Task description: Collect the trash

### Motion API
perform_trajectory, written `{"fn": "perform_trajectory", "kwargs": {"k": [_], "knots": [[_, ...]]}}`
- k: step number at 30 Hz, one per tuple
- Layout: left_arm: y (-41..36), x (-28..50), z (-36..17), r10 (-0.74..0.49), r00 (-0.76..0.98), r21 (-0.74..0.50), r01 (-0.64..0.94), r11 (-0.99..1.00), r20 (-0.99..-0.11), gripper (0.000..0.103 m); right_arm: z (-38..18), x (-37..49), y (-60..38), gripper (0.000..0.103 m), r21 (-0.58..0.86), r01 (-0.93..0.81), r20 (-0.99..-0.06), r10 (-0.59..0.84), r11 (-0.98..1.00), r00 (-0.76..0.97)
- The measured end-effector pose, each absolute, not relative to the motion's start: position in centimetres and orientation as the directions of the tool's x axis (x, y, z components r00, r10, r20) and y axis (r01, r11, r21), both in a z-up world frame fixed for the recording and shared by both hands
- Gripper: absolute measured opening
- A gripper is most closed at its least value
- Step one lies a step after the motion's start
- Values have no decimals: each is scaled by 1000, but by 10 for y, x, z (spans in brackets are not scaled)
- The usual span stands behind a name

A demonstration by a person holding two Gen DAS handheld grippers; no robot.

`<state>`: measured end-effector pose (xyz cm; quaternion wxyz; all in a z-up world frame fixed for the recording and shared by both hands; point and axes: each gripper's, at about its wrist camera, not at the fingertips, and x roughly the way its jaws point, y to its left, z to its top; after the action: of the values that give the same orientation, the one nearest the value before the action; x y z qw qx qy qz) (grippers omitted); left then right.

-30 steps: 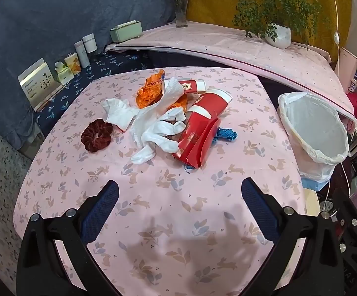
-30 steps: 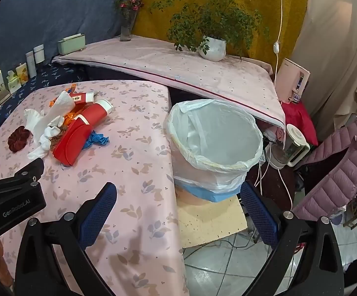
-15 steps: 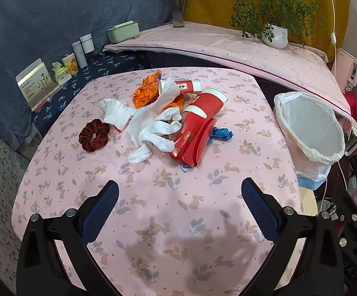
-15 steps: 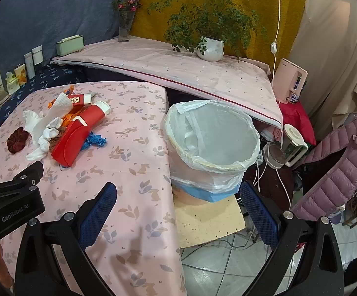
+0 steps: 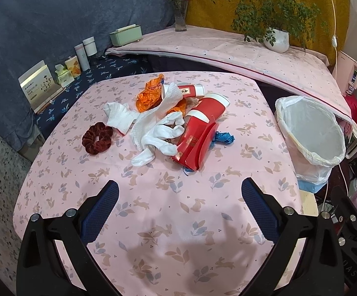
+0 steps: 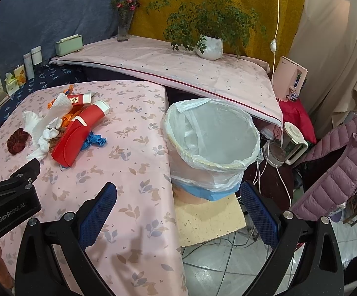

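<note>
A heap of trash lies mid-table: a flattened red carton (image 5: 198, 138) (image 6: 76, 135), white gloves and paper (image 5: 158, 128) (image 6: 46, 125), an orange wrapper (image 5: 151, 93), a small red-and-white tube (image 5: 190, 90) (image 6: 80, 98) and a blue scrap (image 5: 224, 138) (image 6: 94, 140). Beside the heap rests a dark red scrunchie (image 5: 97, 138) (image 6: 17, 140). A white-lined bin (image 5: 311, 133) (image 6: 213, 143) stands off the table's right edge. My left gripper (image 5: 179, 207) hovers open over the near table, short of the heap. My right gripper (image 6: 178, 207) is open near the table's right edge, in front of the bin.
The pink floral table (image 5: 178, 222) ends close to the bin. Behind it runs a pink-covered shelf (image 5: 227, 49) with a potted plant (image 5: 277, 39), a vase (image 5: 181, 17) and a green box (image 5: 126, 34). Small containers (image 5: 84, 54) line the left. A pink jacket (image 6: 338, 162) hangs at right.
Both grippers have drawn back and risen slightly, so the heap and the bin look a little farther away. Nothing on the table has moved.
</note>
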<state>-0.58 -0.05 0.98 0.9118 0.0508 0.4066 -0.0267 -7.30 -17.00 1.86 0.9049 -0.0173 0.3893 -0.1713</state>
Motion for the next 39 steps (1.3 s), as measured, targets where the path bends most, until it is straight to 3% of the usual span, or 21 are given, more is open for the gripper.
{"fn": "perform_trajectory", "kwargs": {"k": [39], "knots": [[4,-6,7,-11,659,55,80,995,-752,95,15,-73,-165,96,-171,298,-706,-328,939,627]]}}
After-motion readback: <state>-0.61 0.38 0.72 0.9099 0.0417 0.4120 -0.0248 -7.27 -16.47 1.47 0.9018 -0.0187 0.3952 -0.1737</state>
